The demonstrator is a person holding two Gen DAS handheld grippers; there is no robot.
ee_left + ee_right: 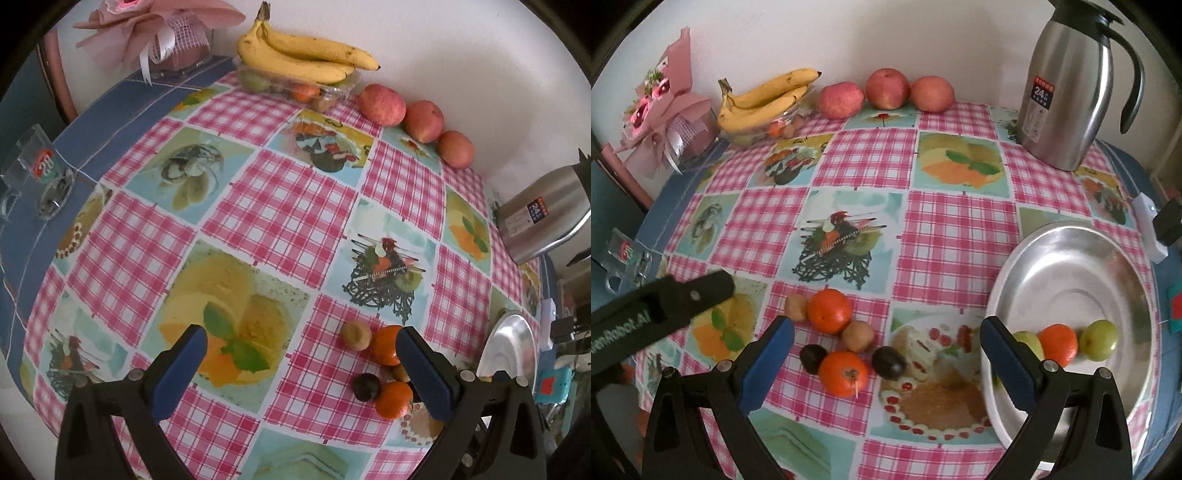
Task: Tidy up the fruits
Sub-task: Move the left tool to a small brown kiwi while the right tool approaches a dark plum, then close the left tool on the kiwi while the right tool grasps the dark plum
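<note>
A cluster of small fruit lies on the checked tablecloth: two oranges (829, 311) (843, 373), two brown kiwis (857, 336) (796, 307) and two dark plums (888, 362) (812, 358). A steel plate (1082, 258) at the right holds an orange (1058, 343) and two green fruits (1102, 339). My right gripper (886, 350) hangs open above the cluster, empty. My left gripper (301, 358) is open and empty too, with the cluster (384, 345) at its right finger. Its black body (661, 306) shows in the right wrist view at the left.
Bananas (764, 99) rest on a clear box of fruit, and three apples (888, 88) line the back wall. A steel jug (1067, 88) stands back right, a pink bouquet (661, 107) back left, a clear packet (40, 173) at the left edge.
</note>
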